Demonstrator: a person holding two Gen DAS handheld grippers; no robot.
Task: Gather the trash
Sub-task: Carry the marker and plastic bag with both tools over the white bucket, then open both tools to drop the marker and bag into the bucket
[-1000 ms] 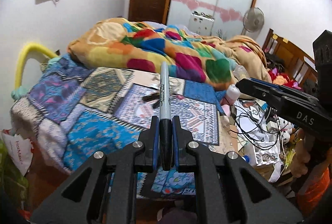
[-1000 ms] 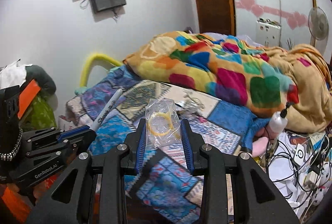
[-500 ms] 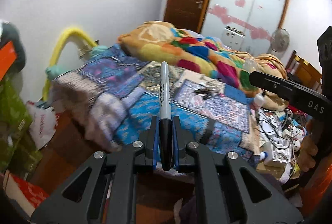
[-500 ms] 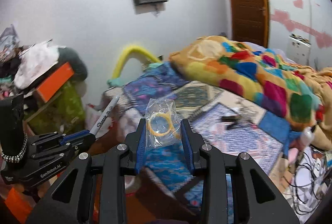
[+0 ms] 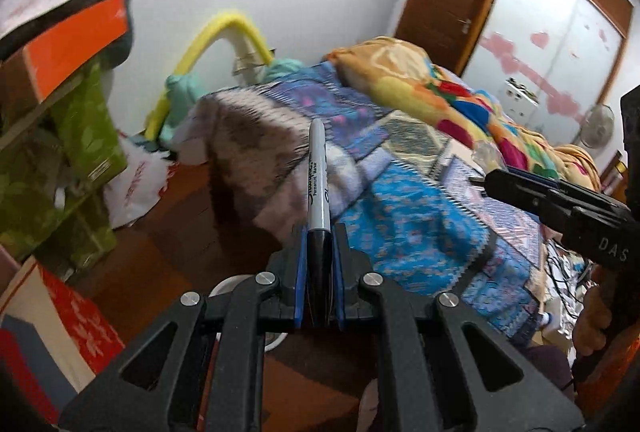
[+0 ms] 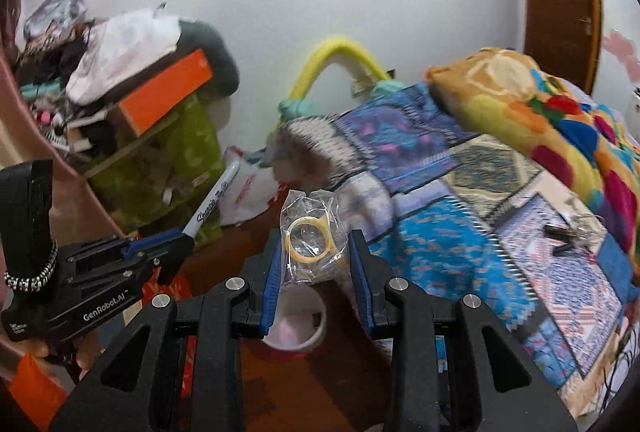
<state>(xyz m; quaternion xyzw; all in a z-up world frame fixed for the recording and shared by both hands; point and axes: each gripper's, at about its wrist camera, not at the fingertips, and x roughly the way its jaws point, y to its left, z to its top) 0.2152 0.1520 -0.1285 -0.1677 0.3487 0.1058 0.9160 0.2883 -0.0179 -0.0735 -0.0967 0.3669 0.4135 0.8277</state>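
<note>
Two grippers each hold one thing. The left gripper (image 5: 318, 252) pinches the black end of a marker (image 5: 318, 184), which sticks straight out past its tips. The right gripper (image 6: 316, 264) squeezes a clear bag (image 6: 310, 236) with a yellow ring inside. A round bin (image 6: 296, 324) sits below the right jaws, beside the bed (image 6: 460, 216).

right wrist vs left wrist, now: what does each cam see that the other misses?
Right wrist only: the clear plastic bag with a yellow ring inside, clamped in the right gripper, and a red bin on the floor just beyond it.

Left wrist only: the frosted wardrobe doors and a standing fan.

Both: the marker held by the left gripper, the patterned bedspread, the yellow hoop and the orange box.
</note>
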